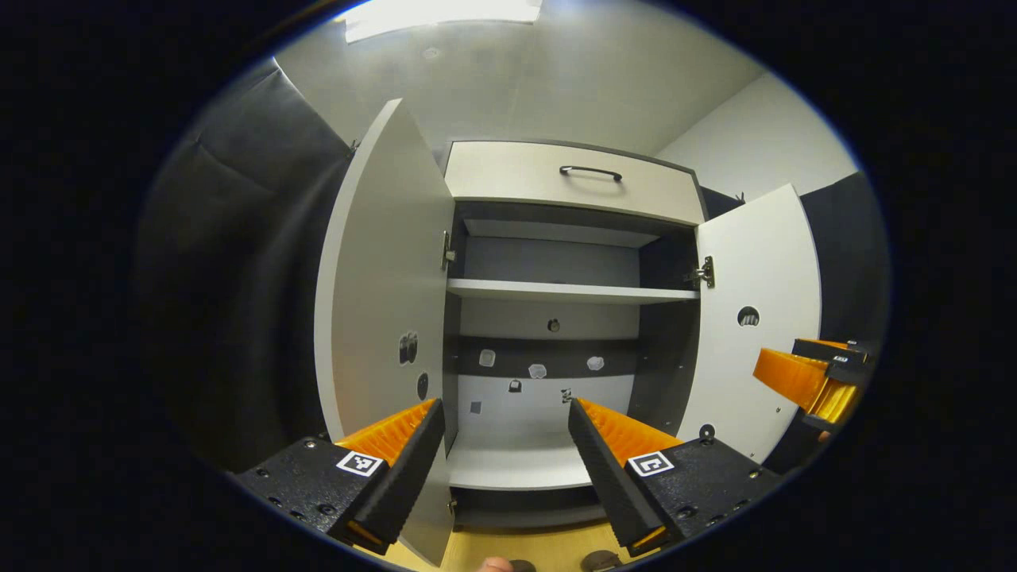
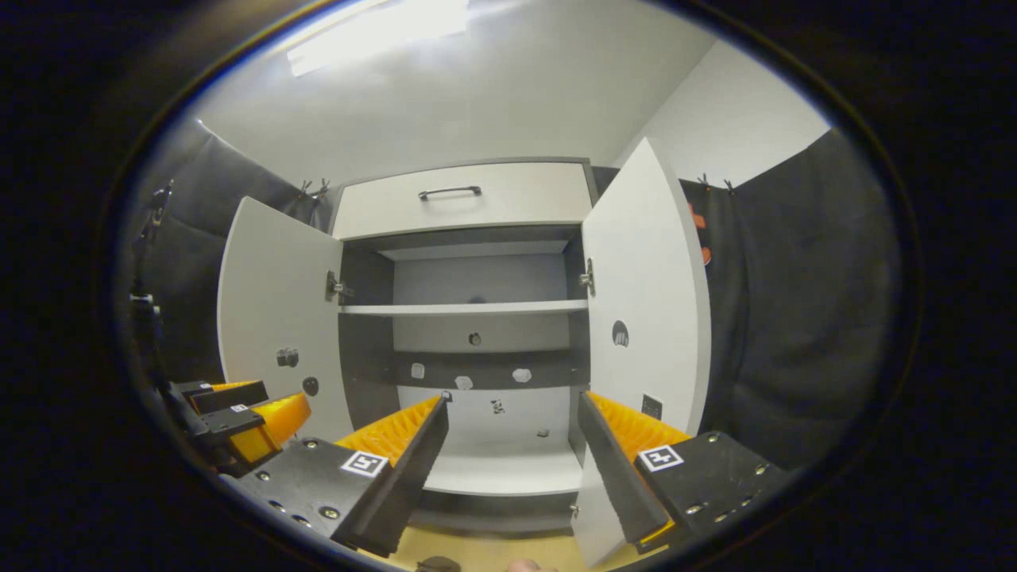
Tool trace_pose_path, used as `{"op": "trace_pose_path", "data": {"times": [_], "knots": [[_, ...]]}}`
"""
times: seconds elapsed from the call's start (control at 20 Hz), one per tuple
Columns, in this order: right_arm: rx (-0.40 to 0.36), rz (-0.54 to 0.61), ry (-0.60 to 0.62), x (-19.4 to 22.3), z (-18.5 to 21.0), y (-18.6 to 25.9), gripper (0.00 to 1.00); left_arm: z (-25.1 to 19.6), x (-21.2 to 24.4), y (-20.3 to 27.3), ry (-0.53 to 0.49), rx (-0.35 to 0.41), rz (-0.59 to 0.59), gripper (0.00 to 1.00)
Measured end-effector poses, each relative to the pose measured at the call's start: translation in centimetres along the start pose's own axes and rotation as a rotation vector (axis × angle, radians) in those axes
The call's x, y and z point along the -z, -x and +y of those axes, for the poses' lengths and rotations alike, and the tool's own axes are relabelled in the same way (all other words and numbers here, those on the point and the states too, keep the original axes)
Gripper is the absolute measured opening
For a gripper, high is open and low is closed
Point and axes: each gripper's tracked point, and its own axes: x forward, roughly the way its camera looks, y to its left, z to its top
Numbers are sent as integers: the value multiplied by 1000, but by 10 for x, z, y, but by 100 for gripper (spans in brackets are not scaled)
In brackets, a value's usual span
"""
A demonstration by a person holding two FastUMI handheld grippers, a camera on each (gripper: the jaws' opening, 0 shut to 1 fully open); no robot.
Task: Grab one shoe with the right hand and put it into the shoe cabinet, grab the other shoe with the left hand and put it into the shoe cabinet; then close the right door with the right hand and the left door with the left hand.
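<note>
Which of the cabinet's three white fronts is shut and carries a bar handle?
The top drawer, spanning the cabinet's full width above the shelves, sits shut and carries a dark bar handle. The left door and right door below both stand swung open.

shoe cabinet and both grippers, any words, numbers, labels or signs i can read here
No readable text.
Left gripper: square black-and-white marker tags on both fingers, coded patterns, not words.
Right gripper: same kind of tags.
Shoe cabinet: small stickers on the back panel and door insides, too small and blurred to read.
Drawer: a handle, no lettering.
</note>
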Motion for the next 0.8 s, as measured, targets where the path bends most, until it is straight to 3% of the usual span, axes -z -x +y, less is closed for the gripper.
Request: {"op": "trace_pose_path", "data": {"times": [0.1,0.45,0.55,0.7,0.8], "knots": [[-2,11,14,4,0,0,99,0,-5,2,9,1,-10,93],[-8,29,25,11,1,0,95,4,-9,8,-16,-9,-23,96],[2,56,48,22,-1,0,99,6,-9,10,-14,-14,-23,93],[0,73,67,43,1,0,95,11,-9,16,-10,-18,-22,96],[-5,118,74,69,2,7,99,14,-11,19,-11,-22,-26,96]]}}
